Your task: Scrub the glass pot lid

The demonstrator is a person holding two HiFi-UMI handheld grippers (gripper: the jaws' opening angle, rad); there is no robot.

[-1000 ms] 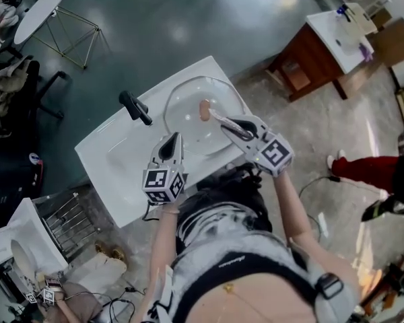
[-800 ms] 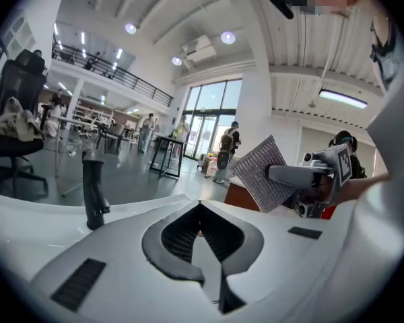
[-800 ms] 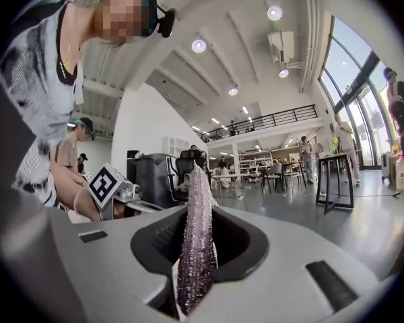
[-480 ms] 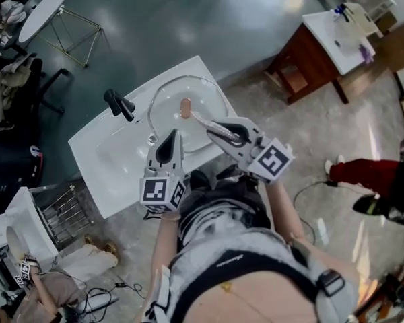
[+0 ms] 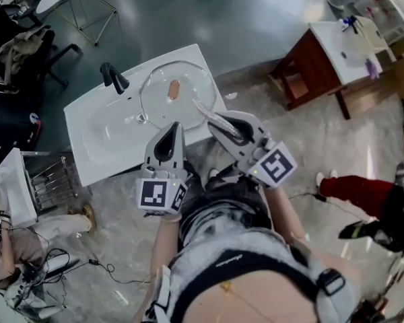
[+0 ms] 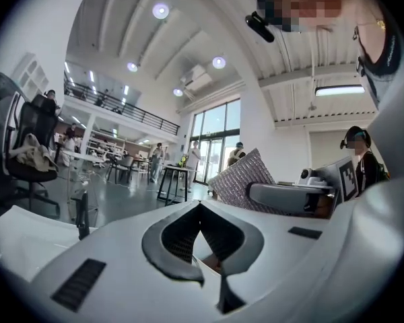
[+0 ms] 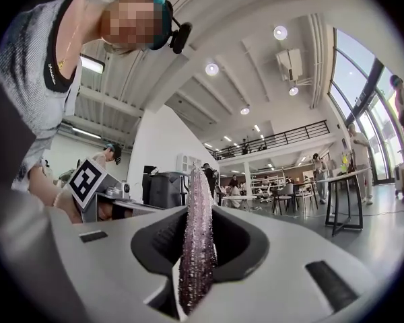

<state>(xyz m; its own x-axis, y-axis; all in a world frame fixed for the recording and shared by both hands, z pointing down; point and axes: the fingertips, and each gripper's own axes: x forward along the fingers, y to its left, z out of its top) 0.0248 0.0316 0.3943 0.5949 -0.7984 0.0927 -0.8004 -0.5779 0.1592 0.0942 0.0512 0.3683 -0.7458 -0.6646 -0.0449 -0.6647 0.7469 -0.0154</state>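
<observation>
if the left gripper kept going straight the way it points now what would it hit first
Nothing close: the left gripper aims level over open floor toward a distant black-legged table. The scrub pad in the right gripper sits right of that line. Depth is uncertain.

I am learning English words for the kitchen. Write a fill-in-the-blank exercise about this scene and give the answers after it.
1. The glass pot lid lies on the white ___.
2. The faucet beside it is ___ in colour.
3. The glittery scouring pad is clamped in the ___ gripper.
4. The left gripper has its jaws shut and holds ___.
Answers: sink; black; right; nothing.
</observation>
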